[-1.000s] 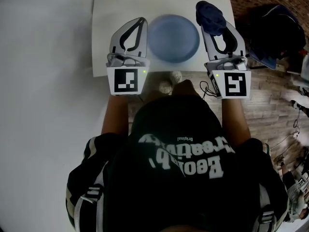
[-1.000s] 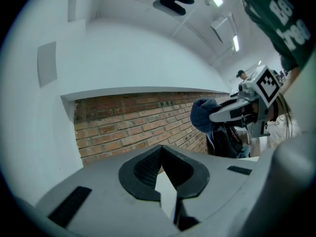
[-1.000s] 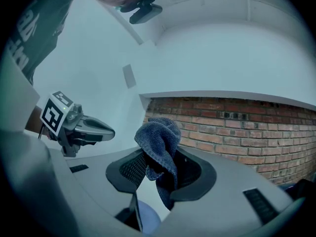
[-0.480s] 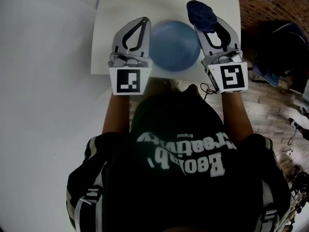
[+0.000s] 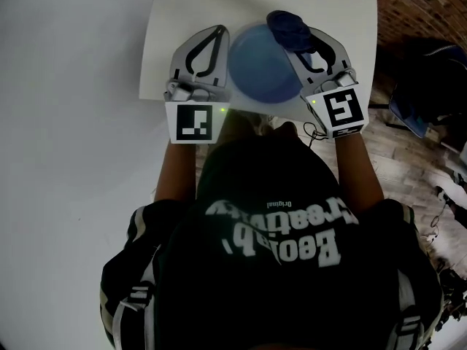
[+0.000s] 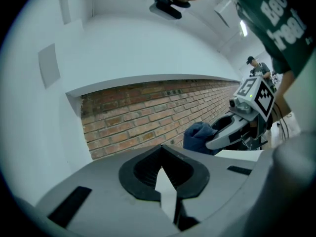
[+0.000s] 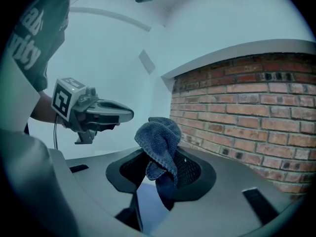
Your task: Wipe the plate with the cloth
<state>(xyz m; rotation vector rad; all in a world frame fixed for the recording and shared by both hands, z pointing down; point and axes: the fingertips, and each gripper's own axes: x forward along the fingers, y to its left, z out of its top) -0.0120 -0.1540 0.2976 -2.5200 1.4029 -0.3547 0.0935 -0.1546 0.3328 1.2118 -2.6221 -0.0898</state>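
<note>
In the head view, the blue plate [image 5: 259, 71] lies on the white counter [image 5: 175, 20] in the upper middle of the frame, close to the near edge of the counter. The two grippers stand at its two sides. The left gripper [image 5: 216, 32] is just beside the left rim of the plate. Its jaws are pressed together at the tips and they grasp nothing; in the left gripper view only a narrow white slit shows between them.

The right gripper [image 5: 300, 46] comes from the lower right and is tilted toward the plate. Its jaws are clenched on the dark blue cloth [image 5: 290, 29]. In the right gripper view the cloth rises as a crumpled bunch above the jaws. In the head view the cloth is over the upper right rim of the plate. I cannot tell if it touches the plate. A brick surface [image 5: 416, 6] shows in the upper right corner.
</note>
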